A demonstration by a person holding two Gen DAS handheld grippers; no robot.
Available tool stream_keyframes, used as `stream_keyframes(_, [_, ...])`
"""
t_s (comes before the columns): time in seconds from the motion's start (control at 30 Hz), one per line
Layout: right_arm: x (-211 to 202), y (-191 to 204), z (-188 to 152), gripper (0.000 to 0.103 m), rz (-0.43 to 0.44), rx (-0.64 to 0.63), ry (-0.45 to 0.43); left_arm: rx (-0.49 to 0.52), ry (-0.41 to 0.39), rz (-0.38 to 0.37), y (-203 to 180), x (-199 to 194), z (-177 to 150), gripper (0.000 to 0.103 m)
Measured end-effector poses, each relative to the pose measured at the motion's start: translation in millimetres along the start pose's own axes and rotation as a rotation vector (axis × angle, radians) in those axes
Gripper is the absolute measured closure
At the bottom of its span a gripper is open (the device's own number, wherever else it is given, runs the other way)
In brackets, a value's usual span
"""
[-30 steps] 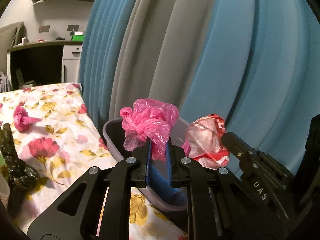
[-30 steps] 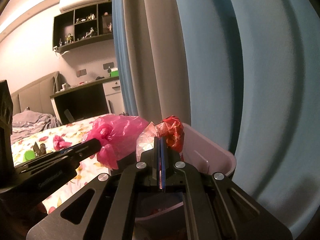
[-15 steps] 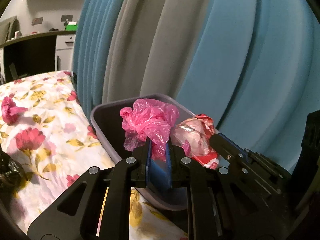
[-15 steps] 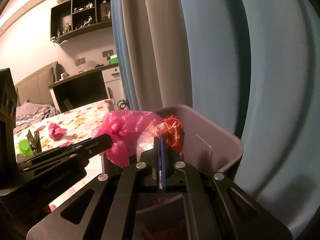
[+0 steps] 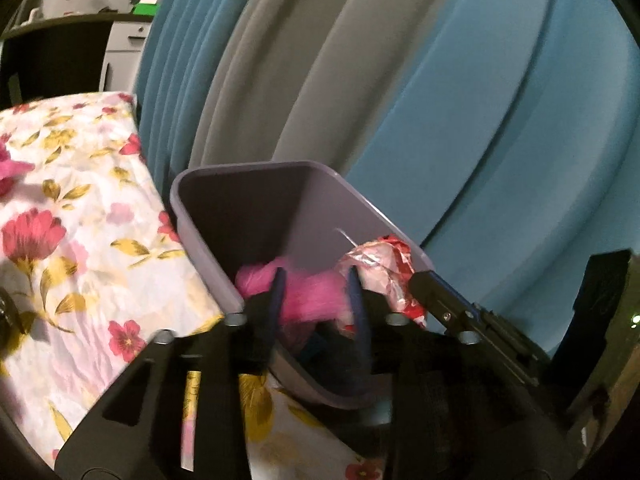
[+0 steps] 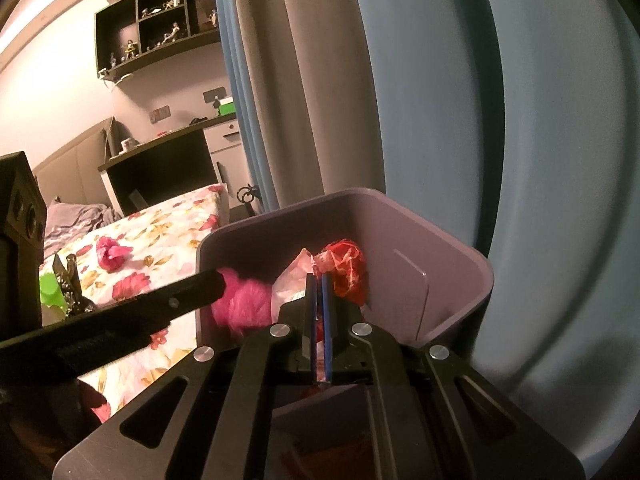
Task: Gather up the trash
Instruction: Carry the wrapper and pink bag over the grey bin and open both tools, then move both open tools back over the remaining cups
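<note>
A grey-lilac bin stands beside the floral bed. My left gripper hangs over its mouth with its fingers spread apart; a blurred pink plastic bag is between and below them, inside the bin. My right gripper is over the bin too, shut on a crumpled red-and-clear wrapper.
Blue and grey curtains hang right behind the bin. On the floral bedspread lie another pink bag, a dark crumpled wrapper and a green cup. A desk and shelves stand at the far wall.
Both grippers moved forward and down over the bin. My left gripper's fingers opened and the pink bag dropped from above them into the bin. The right gripper stayed shut on the wrapper.
</note>
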State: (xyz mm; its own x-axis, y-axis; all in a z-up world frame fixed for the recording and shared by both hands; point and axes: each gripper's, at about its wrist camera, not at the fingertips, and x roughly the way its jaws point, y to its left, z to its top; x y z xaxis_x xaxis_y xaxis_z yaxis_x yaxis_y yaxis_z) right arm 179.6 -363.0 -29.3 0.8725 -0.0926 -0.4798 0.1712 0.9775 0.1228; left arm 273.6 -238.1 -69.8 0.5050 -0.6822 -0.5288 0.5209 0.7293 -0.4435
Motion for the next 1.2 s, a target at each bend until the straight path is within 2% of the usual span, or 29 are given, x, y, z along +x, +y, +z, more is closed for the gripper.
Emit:
stream_keyframes(0.03, [0,0,0,0.096,-0.002,0.001,0.002,-0.007,-0.007,0.002,2,-2,1,0.051])
stream_keyframes(0.07, [-1,0,0,0.092,-0.001,0.002,0.0,-0.014,-0.015,-0.003,3,-5,1,0.048])
stream_keyframes(0.13, [-3,0,2,0.073,0.0,0.002,-0.009,-0.029,-0.036,0.007,6,-12,3,0.036])
stream_keyframes(0.17, [-5,1,2,0.072,0.002,0.002,-0.014,-0.035,-0.044,0.015,6,-15,3,0.033])
stream_keyframes(0.23, [-8,1,2,0.072,-0.006,-0.001,-0.023,-0.053,-0.066,0.043,9,-23,4,0.021])
stream_keyframes(0.3, [-11,1,3,0.069,-0.007,0.001,-0.029,-0.068,-0.087,0.076,11,-33,5,0.015])
stream_keyframes(0.37, [-16,1,3,0.052,-0.011,0.009,-0.042,-0.071,-0.109,0.114,13,-44,4,0.012])
stream_keyframes(0.47, [-27,1,3,0.034,-0.024,0.02,-0.07,-0.066,-0.127,0.169,16,-60,0,0.009])
stream_keyframes(0.63, [-46,8,0,0.019,-0.038,0.006,-0.111,-0.064,-0.156,0.228,15,-88,-9,0.007])
stream_keyframes(0.9, [-79,26,-4,0.014,-0.033,-0.023,-0.166,-0.047,-0.224,0.325,13,-143,-29,0.006])
stream_keyframes(1.2, [-108,62,-20,0.011,0.056,-0.025,-0.186,-0.053,-0.287,0.439,26,-210,-59,0.006])
